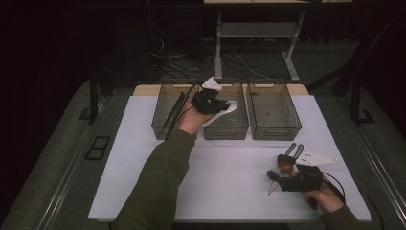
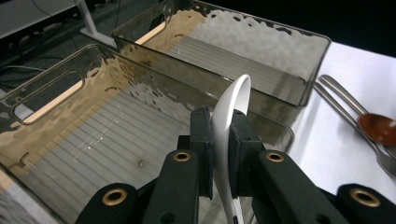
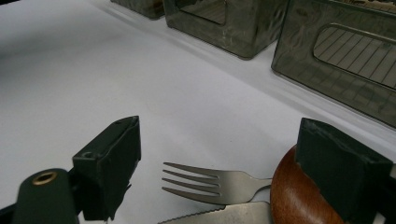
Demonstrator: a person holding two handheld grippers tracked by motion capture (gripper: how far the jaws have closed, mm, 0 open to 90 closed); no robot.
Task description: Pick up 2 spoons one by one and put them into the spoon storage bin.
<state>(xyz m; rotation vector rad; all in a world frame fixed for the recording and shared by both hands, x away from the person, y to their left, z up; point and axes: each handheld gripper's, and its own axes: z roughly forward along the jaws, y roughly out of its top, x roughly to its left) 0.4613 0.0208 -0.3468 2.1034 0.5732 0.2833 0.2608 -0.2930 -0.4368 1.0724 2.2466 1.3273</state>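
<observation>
i had the left tongs (image 2: pixel 223 140) clenched on the white spoon (image 2: pixel 229 126) above the middle bin (image 1: pixel 226 125), while my right tongs (image 3: pixel 224 163) stood released over the fork (image 3: pixel 210 183), knife (image 3: pixel 224 215) and brown spoon (image 3: pixel 299 196) on the surface (image 1: pixel 230 177).

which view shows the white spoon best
The left gripper view: the white spoon stands close up, clamped between the left gripper's pads over a smoky bin. The high view shows it small, curving out beside the hand.
</observation>
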